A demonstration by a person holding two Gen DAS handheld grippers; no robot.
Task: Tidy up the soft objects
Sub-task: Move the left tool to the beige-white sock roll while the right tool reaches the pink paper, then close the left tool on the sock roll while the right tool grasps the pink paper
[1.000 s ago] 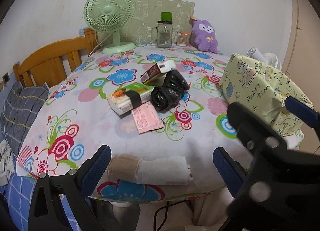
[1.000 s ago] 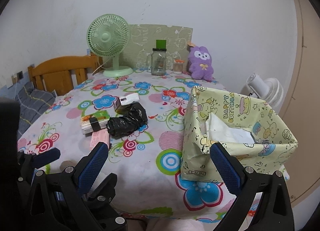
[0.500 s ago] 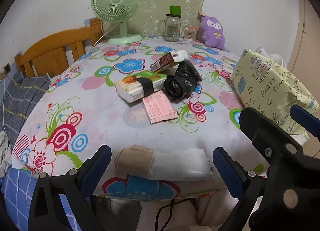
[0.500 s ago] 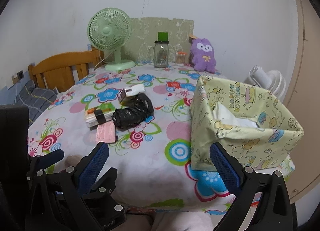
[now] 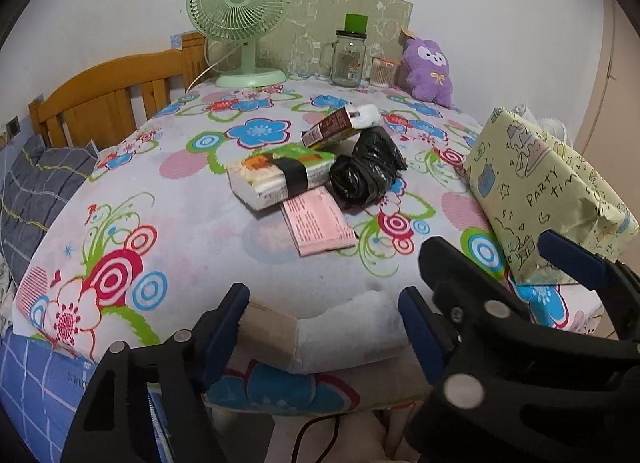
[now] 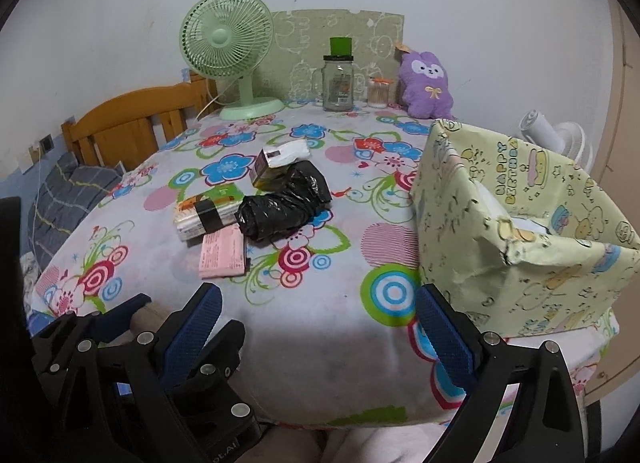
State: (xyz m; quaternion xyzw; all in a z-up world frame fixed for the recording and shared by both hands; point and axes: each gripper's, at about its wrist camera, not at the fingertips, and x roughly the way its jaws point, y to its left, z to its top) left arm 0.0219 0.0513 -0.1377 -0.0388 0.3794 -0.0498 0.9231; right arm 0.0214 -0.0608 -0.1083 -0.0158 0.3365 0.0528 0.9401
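Floral tablecloth [image 5: 192,223] in white with bright flower and ring prints covers the round table that fills both views. On its right edge stands the pale yellow box wrapped in birthday-print paper [image 6: 520,247], open at the top with something white already inside. Behind, against the wall, are a mint-green desk fan [image 5: 242,3] and a purple plush rabbit [image 5: 429,71]. Mid-table lies a loose heap: a crumpled black plastic bag [image 5: 366,173], a clear-wrapped packet bound with a black band [image 5: 280,175], a flat pink packet [image 5: 318,225] and a small brown carton [image 5: 330,131].

At the near edge lies the rolled soft cloth, beige at one end and white at the other [image 5: 320,337]. The left gripper [image 5: 322,329] has just been closing on it: half a second ago its blue pads stood clear of the roll's two ends, and now they meet those ends, the roll bowing up slightly between them. That reads as the grasp forming, so the next step is probably a lift and a carry to the box.

The right gripper [image 6: 316,337] hangs with jaws spread wide and nothing between them, over bare cloth just left of the box, likely waiting its turn.
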